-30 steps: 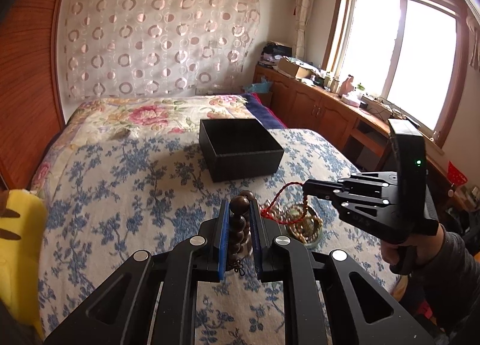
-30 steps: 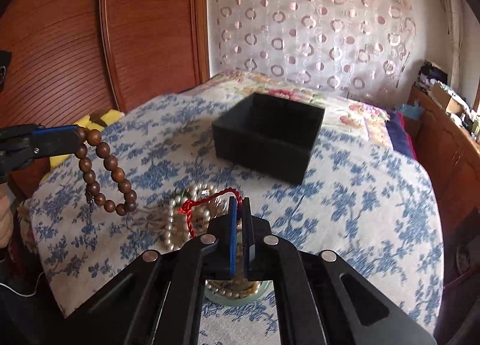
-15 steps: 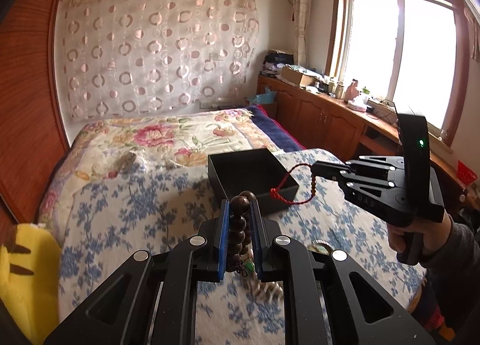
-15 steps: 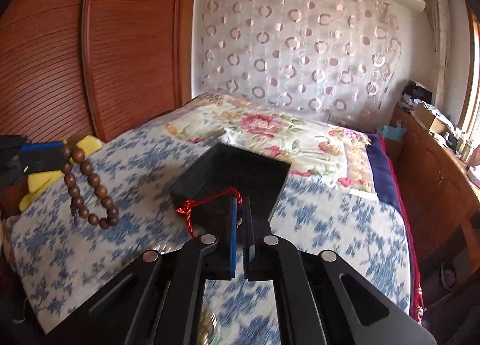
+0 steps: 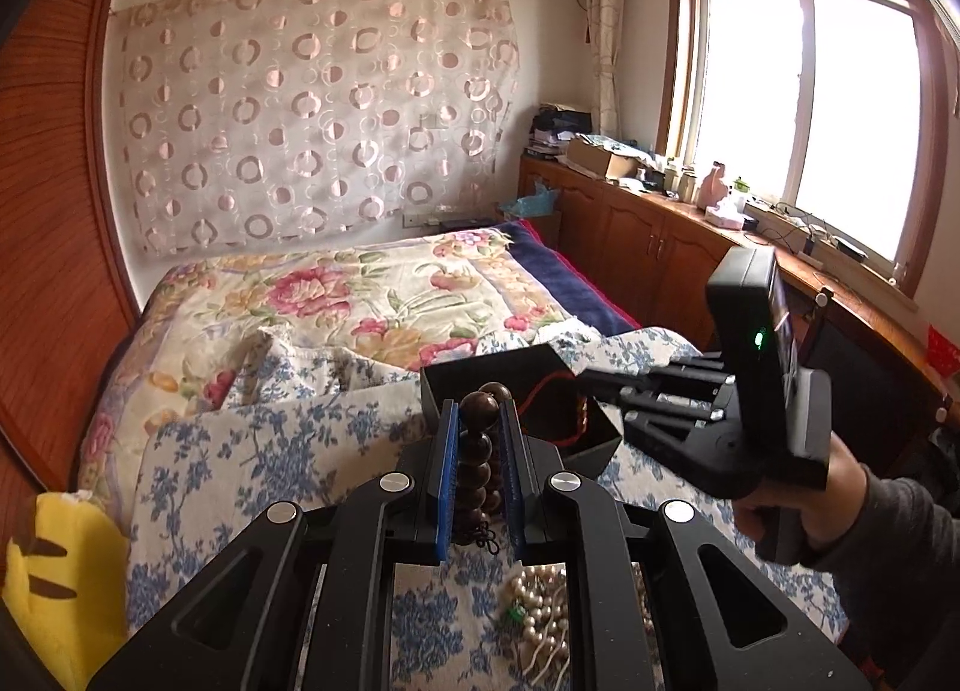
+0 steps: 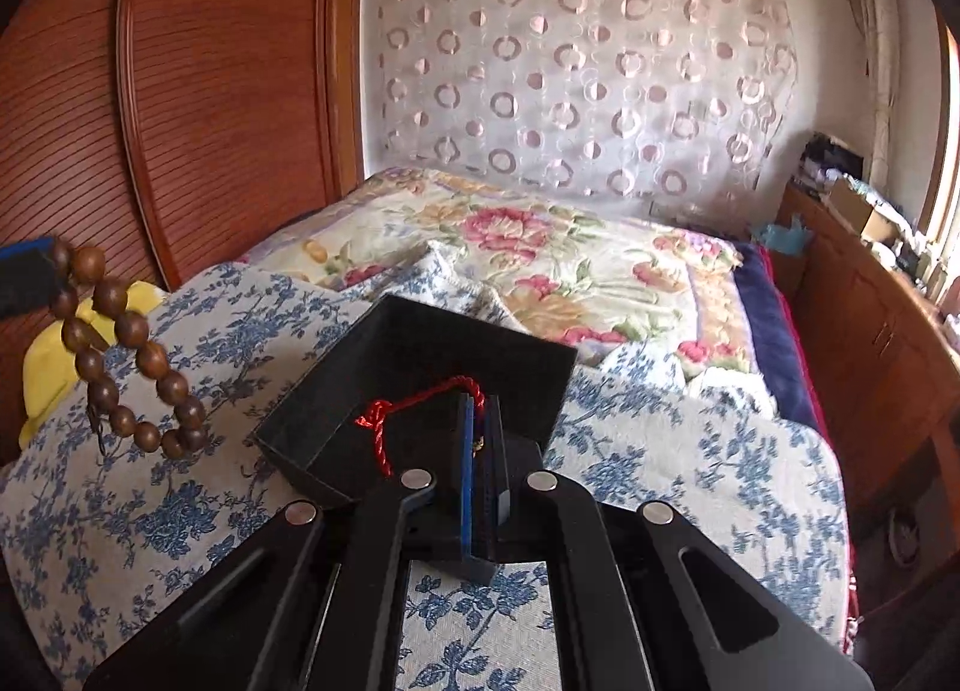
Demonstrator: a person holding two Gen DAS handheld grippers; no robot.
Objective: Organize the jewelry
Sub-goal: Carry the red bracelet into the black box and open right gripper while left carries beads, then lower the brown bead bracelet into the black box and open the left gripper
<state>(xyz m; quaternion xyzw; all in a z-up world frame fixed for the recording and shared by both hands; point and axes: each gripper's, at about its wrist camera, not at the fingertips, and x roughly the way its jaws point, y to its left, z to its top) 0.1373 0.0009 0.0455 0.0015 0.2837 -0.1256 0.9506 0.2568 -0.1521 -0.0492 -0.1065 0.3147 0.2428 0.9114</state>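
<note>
Blue-padded jaws of the left gripper [image 5: 478, 421] are clamped on a brown wooden bead bracelet [image 5: 480, 454], whose loop hangs below them, over the bed and just short of the black box [image 6: 414, 385]. The right gripper [image 6: 480, 421] is shut tight on a red cord necklace [image 6: 414, 409], its loop dangling inside the box's open top. Left behind on the blue-flowered bedspread [image 6: 198, 343] lies a heap of pearl strands [image 5: 540, 607], near the person's side of the bed. The step in hand looks like delivery of both pieces into the box. Next, the right jaws need to part so the cord drops in, then the left gripper must come forward over the rim before letting go.
</note>
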